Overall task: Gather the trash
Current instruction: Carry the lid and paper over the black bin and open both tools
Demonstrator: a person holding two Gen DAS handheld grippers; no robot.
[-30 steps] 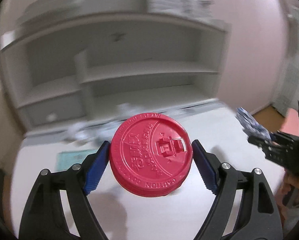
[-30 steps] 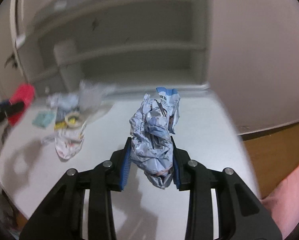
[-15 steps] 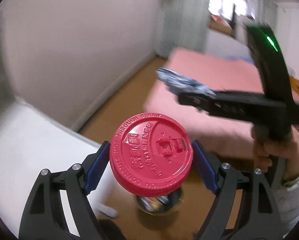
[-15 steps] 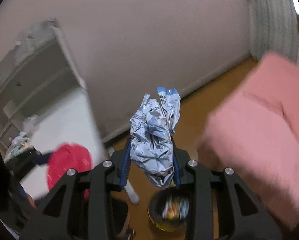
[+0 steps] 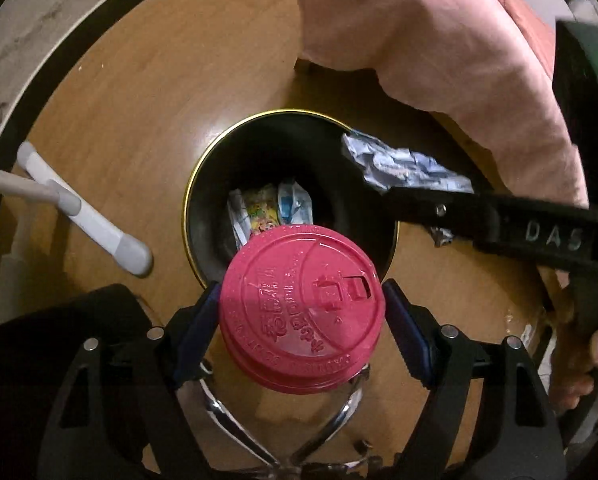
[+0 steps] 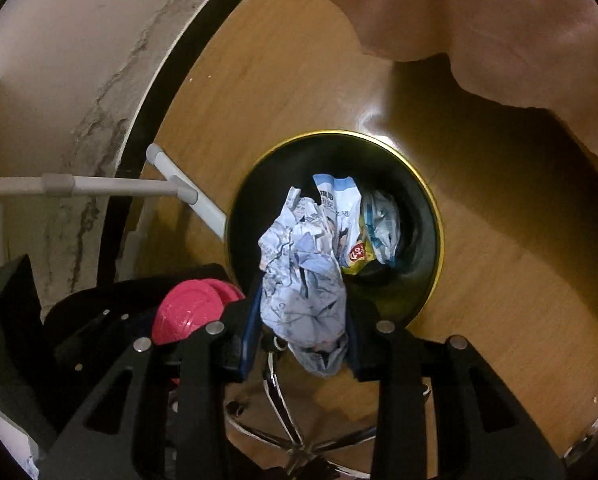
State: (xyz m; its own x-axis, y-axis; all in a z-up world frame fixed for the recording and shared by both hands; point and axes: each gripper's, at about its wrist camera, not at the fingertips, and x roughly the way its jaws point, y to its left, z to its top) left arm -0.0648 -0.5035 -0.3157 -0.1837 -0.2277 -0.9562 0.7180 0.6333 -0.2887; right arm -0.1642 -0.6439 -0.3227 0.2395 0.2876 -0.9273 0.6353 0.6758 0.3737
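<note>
Trash in both grippers. Left gripper (image 5: 302, 316): blue-padded fingers (image 5: 197, 330) clamped on opposite edges of red cup lid (image 5: 302, 314), lid face-up between the tips. Right gripper (image 6: 301, 320): fingers pressed tight onto crumpled blue-white wrapper (image 6: 303, 280), which sticks out past the tips. Chrome chair base (image 5: 279, 432) shows below the left fingers. Beyond both sets of tips: black bin (image 5: 219, 184) with gold rim, standing on wood floor (image 5: 139, 100); colourful wrappers (image 5: 267, 208) lie at its bottom. Left of the left fingers: white table foot (image 5: 91, 216). Farther, right of the bin: pink bedding (image 5: 439, 40).
</note>
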